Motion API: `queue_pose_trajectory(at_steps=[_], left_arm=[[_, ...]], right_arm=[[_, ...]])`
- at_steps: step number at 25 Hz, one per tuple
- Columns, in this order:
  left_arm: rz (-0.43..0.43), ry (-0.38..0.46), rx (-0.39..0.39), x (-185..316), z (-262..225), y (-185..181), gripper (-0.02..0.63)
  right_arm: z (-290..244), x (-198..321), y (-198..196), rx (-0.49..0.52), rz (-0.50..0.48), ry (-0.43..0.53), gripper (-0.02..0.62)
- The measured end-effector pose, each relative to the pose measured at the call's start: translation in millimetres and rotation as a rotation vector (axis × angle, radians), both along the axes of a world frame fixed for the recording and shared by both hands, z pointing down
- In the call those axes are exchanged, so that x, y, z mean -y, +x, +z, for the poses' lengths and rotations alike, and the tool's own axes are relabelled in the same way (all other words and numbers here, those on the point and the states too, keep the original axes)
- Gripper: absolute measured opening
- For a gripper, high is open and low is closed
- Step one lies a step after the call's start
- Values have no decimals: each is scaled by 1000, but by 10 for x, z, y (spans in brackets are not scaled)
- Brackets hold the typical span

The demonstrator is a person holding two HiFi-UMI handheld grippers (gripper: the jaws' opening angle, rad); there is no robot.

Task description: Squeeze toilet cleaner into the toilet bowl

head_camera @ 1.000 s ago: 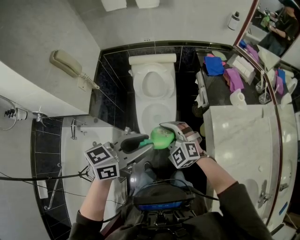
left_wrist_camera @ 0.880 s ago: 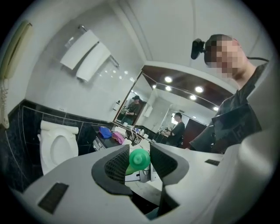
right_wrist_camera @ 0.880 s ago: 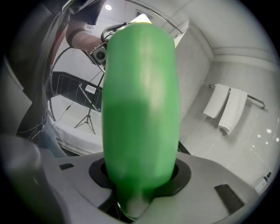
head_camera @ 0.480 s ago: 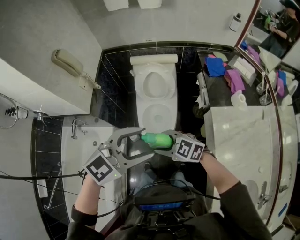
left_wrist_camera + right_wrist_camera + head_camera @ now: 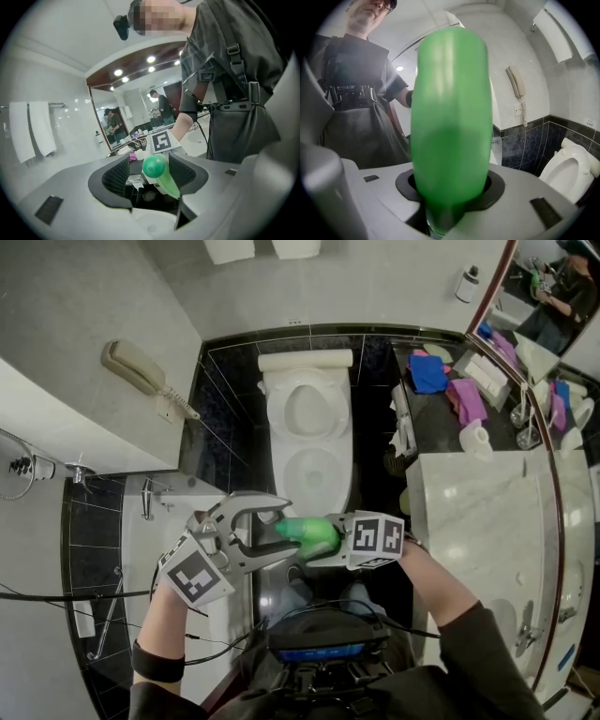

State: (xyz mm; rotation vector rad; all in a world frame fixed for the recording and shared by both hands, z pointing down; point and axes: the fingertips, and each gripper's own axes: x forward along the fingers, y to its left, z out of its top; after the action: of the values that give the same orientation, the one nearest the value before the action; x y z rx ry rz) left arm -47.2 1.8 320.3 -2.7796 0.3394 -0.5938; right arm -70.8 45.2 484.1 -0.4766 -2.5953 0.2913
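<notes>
The right tool [image 5: 330, 542] clamps a green plastic cleaner bottle [image 5: 450, 117], its cap [image 5: 154, 167] between the parted, just-narrowing jaws of the left tool [image 5: 150, 176], probably for uncapping; the white toilet bowl [image 5: 281, 442] lies ahead.

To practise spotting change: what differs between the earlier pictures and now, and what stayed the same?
The left claw rolled; its jaws have just been opening, letting go of the cap, which now sits between them. The right claw carried the green bottle leftward in the head view. Unchanged: its grip on the bottle.
</notes>
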Motion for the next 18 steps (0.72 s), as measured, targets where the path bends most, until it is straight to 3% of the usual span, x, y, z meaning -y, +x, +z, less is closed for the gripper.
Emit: queue_pose_trajectory(at_steps=[4,7,10,15,18], left_arm=[[4,-5,-10,-28,-4,33,256],[12,-22,-13,-54,9,51,181],[15,-59,-33,-68,3,52,161],[-7,-140,-68,-81,38,53,156],[-58,-256,-136,-57,55,70,156]], right_arm=[[-27,-35,3,-6,-16,-3,189],[-10,-16,-4,5,-4,5,189],[-36,6,-9,0,5,24,189],[44,134,2,-20,58,137,189],[125,296,25,-26,123,259,189]])
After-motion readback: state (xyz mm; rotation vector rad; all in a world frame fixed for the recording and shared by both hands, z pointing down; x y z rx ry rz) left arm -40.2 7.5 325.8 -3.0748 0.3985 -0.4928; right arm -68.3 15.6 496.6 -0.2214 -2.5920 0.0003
